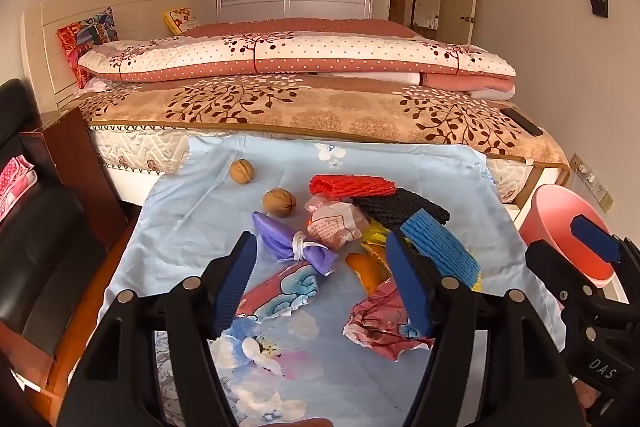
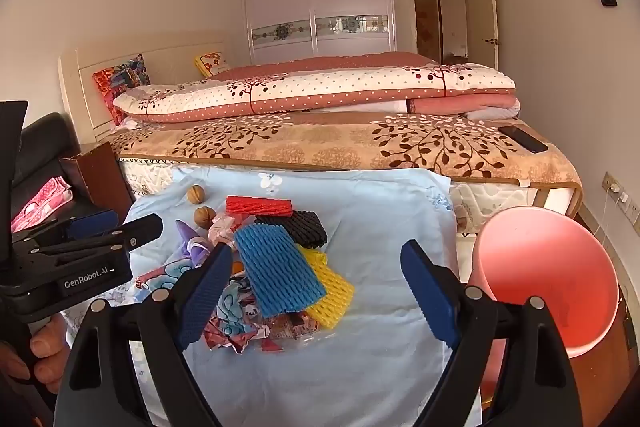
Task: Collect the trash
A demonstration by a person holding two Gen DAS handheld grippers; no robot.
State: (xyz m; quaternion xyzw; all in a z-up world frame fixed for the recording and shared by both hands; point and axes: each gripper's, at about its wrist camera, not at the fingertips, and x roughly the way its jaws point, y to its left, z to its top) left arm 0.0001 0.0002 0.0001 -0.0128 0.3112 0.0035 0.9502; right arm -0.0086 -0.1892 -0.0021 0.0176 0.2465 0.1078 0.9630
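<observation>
Both tools (image 1: 324, 279) (image 2: 320, 291) open; blue net (image 2: 278, 273) lengthwise, pointing bedward.

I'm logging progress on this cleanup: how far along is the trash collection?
Nothing looks done: what shows of the pink bin holds no trash. Nothing is in hand; the left gripper and right gripper are both open over the pile. Left on the blue cloth: the blue foam net, yellow net, black net, red net and crumpled wrappers.

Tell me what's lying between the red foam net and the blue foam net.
The black foam net lies between the red net and the blue net, its near edge touching or tucked under the blue one. The right wrist view shows it best.
</observation>
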